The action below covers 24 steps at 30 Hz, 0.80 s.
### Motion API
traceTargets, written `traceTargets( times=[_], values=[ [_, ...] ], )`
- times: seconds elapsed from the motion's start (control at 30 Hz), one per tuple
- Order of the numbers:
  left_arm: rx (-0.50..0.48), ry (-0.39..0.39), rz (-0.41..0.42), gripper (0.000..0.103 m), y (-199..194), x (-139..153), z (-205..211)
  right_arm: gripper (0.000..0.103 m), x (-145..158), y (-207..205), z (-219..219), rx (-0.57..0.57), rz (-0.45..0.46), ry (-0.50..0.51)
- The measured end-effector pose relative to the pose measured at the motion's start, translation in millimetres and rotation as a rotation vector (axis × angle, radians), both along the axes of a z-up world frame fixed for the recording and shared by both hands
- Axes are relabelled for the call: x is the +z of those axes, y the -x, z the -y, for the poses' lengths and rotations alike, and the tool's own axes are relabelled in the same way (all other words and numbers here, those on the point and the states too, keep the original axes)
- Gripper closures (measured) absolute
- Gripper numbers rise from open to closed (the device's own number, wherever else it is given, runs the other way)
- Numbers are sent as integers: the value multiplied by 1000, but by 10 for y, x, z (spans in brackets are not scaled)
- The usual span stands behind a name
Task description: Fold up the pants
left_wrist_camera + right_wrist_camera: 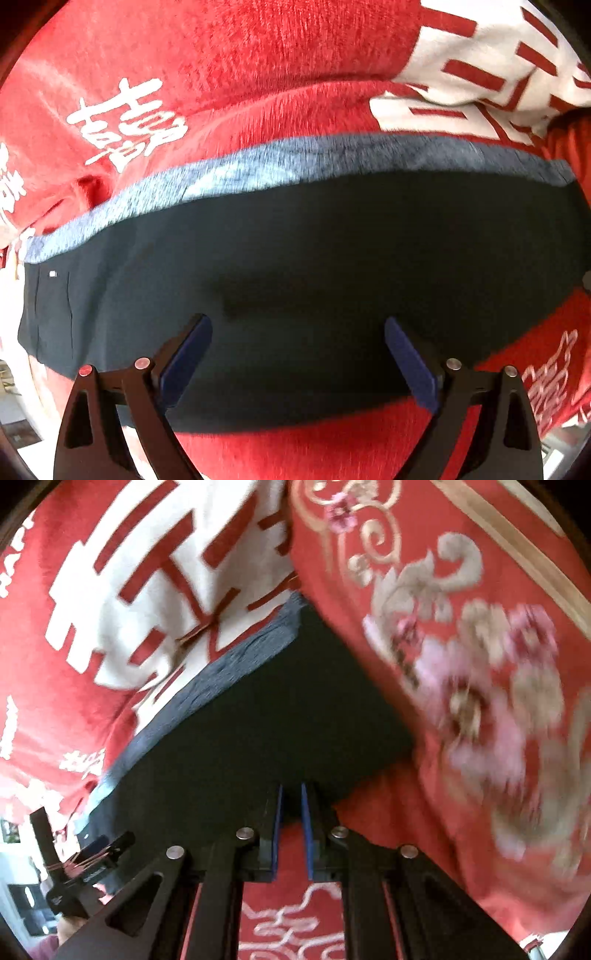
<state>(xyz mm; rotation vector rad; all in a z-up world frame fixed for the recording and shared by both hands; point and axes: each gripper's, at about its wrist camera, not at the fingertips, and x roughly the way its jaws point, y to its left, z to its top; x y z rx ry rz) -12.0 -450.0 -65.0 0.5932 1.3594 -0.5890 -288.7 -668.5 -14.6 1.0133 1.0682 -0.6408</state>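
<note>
- Your pants (303,266) lie flat on the red blanket (258,55), folded into a dark navy slab with a grey-blue heathered band (258,170) along the far edge.
- A small white tag (53,273) shows near the pants' left end, beside faint vertical seams.
- Your left gripper (298,332) hovers over the pants' near edge, jaws spread wide, gripping nothing.
- Your right gripper (291,812) sits at the pants' near corner (258,738), jaws narrowed to a slim gap; whether cloth is pinched there, you cannot tell.
- Right of the pants, a floral red quilt (461,664) overlaps that side.
- The views are motion-blurred.
</note>
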Motion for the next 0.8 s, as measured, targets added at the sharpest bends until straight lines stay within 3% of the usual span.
traceTargets(
  times=[0.07,0.27,0.6,0.8],
  values=[
    [6,1,-6,7,36,25,-120,90,-12,-1,-141,12,16,-36],
    [51,24,-28,7,-87,73,-434,68,-70,-284,-506,18,22,-102],
    [71,49,-3,7,-602,227,-1256,67,-217,-1119,-1495,113,84,-213],
    [147,17,64,7,-1318,196,-2068,67,-390,-1682,-2296,201,173,-350]
  ],
)
